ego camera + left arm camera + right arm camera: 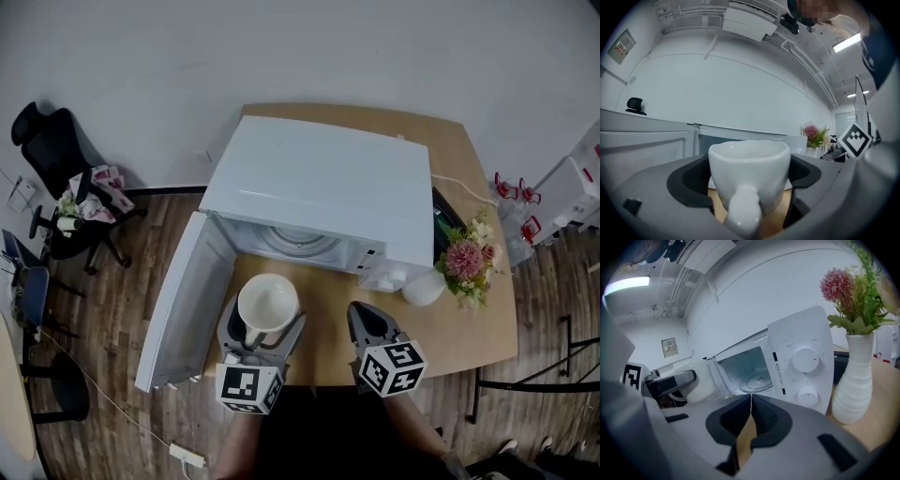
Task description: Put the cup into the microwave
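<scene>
Head view showed the left gripper point(266, 323) with its jaws clamped on a white cup point(267, 300), held upright above the wooden worktop point(323, 309), just before the open microwave point(319, 183). The right gripper point(368, 322) hovered beside it, jaws closed and empty.

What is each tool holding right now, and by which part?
The left tool grips the white ceramic cup by its body, handle facing the person. The right tool is shut and empty.
</scene>
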Demonstrator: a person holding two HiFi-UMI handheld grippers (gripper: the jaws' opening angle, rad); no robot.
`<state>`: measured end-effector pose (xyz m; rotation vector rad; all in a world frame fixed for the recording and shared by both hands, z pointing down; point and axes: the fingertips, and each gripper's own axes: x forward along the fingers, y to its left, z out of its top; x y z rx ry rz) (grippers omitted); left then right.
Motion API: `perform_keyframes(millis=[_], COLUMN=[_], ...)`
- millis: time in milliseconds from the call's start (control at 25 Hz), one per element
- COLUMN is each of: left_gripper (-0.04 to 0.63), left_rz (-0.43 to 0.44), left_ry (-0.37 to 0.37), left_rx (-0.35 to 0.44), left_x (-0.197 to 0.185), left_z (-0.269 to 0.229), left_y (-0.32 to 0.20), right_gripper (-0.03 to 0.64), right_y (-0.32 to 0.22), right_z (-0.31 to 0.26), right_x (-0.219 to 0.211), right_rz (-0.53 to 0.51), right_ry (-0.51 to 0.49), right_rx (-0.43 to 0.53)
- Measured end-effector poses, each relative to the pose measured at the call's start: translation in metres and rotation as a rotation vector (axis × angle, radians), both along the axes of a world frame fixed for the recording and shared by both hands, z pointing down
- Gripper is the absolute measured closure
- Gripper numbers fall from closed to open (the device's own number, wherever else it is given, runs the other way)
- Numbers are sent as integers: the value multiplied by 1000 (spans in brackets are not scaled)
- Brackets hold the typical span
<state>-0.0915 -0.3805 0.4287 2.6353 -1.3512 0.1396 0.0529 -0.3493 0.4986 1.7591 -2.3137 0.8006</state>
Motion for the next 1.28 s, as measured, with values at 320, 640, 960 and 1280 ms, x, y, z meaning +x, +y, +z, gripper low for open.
perform_keyframes(millis=[320,640,960,1280], left_gripper=[121,120,120,120], left_rz=[66,116,142,177], left_ry=[-4,-31,-25,-33], left_rx=[8,28,14,24], left_x=[10,18,27,41], left_z=[2,15,33,51], left_y=[-32,-65,-95,-121], right_gripper=[621,621,621,621], right_y=[-6,-16,-22,-31], right_z=[-2,1,12,22], right_x=[6,6,3,-2], right_rz=[81,121,149,158], right_ry=[19,40,45,49], right_rx=[-8,-19,-55,-91])
